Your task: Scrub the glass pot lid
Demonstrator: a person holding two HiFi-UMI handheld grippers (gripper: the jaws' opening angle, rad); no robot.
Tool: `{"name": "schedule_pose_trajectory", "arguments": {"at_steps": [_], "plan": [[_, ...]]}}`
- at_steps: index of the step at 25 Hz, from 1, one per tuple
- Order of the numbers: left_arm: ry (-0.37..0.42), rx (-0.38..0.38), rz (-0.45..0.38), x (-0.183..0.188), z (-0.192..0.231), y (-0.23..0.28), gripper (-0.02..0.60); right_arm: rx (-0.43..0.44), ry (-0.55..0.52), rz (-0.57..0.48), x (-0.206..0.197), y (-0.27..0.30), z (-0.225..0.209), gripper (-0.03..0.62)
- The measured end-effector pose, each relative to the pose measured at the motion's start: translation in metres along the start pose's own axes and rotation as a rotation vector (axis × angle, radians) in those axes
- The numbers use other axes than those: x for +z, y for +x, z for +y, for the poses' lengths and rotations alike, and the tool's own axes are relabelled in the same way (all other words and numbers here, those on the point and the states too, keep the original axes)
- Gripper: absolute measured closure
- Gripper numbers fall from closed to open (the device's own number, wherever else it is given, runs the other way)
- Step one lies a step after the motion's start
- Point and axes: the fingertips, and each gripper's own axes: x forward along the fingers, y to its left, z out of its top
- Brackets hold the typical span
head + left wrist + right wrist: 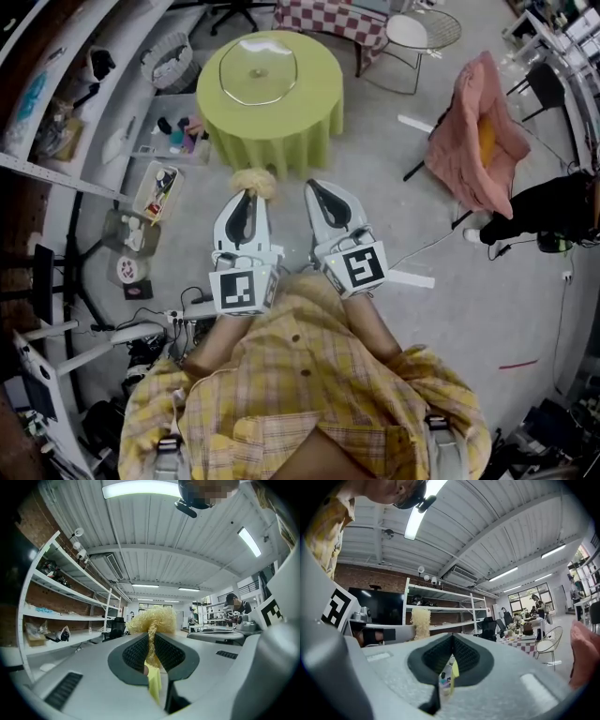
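Grey floor [394, 197], green table [272, 122] under glass lid [259, 70]; scrubber [152, 620] between left fingers [136, 651]

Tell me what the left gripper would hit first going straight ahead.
Probably the green-clothed table ahead of the left gripper, led by its yellow scrubber; height is unclear, so it may pass above.

Glass pot lid [259, 67] flat on green table [314, 112]; yellow scrubber [151, 619] pinched in left hand-held gripper [249, 195].

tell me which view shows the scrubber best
Left gripper view: the scrubber sits centre, close up, clamped in the left gripper. Head view shows only its fluffy tip beyond that gripper; right gripper view shows it small, off to the left.
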Motion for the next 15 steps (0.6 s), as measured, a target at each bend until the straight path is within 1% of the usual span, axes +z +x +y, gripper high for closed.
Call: {"name": "schedule_pose_trajectory", "arguments": {"at_steps": [4, 7, 10, 15], "plan": [[-0.011, 0.008, 0.013, 0.000, -0.017, 0.000, 0.538, 0.018, -0.001, -0.005, 0.002, -0.011, -0.004, 0.596], [0.001, 0.007, 0.015, 0.003, -0.025, -0.001, 0.538, 0.019, 0.014, -0.009, 0.003, -0.015, -0.007, 0.597], [0.010, 0.002, 0.032, -0.001, -0.027, -0.003, 0.538, 0.024, 0.032, 0.003, -0.001, -0.014, -0.007, 0.597], [-0.005, 0.021, 0.051, -0.013, -0.023, 0.009, 0.538, 0.026, 0.031, 0.019, -0.009, -0.011, -0.016, 0.595]]}}
